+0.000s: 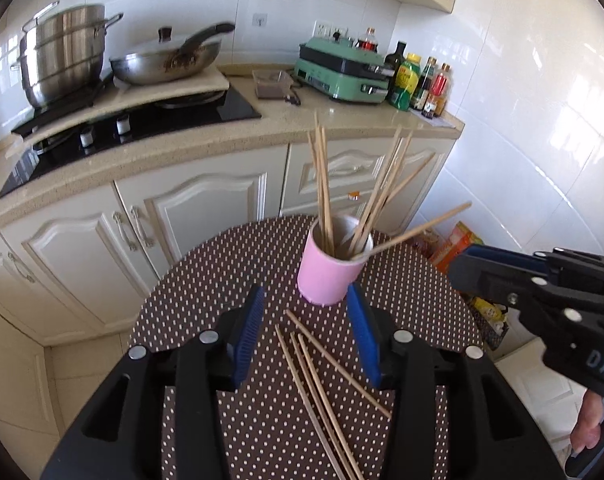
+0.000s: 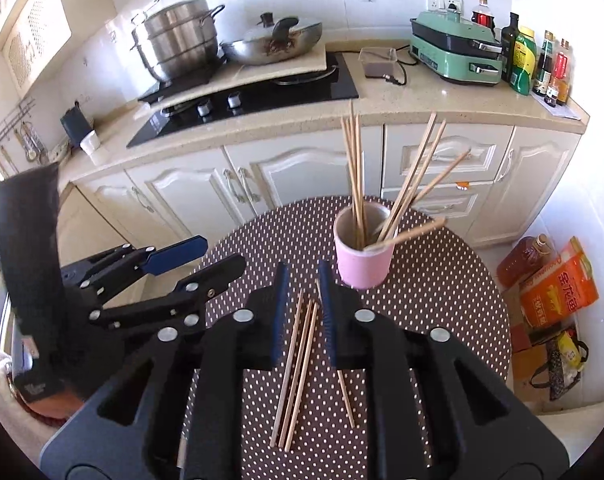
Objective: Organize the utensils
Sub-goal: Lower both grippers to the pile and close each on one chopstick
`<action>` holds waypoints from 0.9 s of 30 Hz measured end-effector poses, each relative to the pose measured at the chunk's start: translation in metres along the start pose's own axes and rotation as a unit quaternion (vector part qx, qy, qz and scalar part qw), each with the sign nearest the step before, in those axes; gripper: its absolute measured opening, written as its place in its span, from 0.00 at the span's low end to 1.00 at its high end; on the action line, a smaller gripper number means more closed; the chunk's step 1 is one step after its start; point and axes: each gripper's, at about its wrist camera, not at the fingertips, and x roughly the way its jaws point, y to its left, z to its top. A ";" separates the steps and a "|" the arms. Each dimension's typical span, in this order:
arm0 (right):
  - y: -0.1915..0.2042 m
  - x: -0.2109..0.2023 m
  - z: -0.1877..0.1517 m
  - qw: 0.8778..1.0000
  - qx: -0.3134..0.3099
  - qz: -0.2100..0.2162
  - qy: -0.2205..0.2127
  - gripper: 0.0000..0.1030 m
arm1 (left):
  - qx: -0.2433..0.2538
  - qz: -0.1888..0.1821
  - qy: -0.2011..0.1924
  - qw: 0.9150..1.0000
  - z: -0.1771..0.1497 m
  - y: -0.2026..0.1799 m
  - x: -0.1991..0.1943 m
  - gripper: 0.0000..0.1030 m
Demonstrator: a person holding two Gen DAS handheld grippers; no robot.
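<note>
1. Under the right gripper (image 2: 304, 312), near ends of loose chopsticks (image 2: 297, 372) hidden, cut off by its body.
2. Lay bare, pale wood, on dotted table (image 2: 261, 240); more leaned in pink cup (image 2: 362, 264).
3. Both grippers spread, holding nothing; left gripper (image 1: 306, 332) wider.

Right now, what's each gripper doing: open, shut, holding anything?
Left gripper: jaws open, holding nothing, above the loose chopsticks.
Right gripper: jaws narrowly open, holding nothing, chopsticks on the table seen between them.

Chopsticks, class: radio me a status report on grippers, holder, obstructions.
Left gripper and right gripper open, empty. Four loose chopsticks on table; rest in pink cup. Nothing blocking.
</note>
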 end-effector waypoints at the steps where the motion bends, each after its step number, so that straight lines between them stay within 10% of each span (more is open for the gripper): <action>1: 0.000 0.002 -0.005 1.000 0.000 -0.001 0.003 0.22 | -0.004 0.001 0.014 1.000 -0.006 0.003 0.006 0.42; 13: -0.027 0.063 -0.055 0.996 0.010 -0.017 0.090 0.24 | -0.042 0.023 0.170 0.984 -0.059 0.021 0.096 0.42; 27: -0.059 0.117 -0.080 0.986 0.034 0.007 0.164 0.24 | -0.002 0.055 0.250 0.967 -0.084 0.005 0.164 0.42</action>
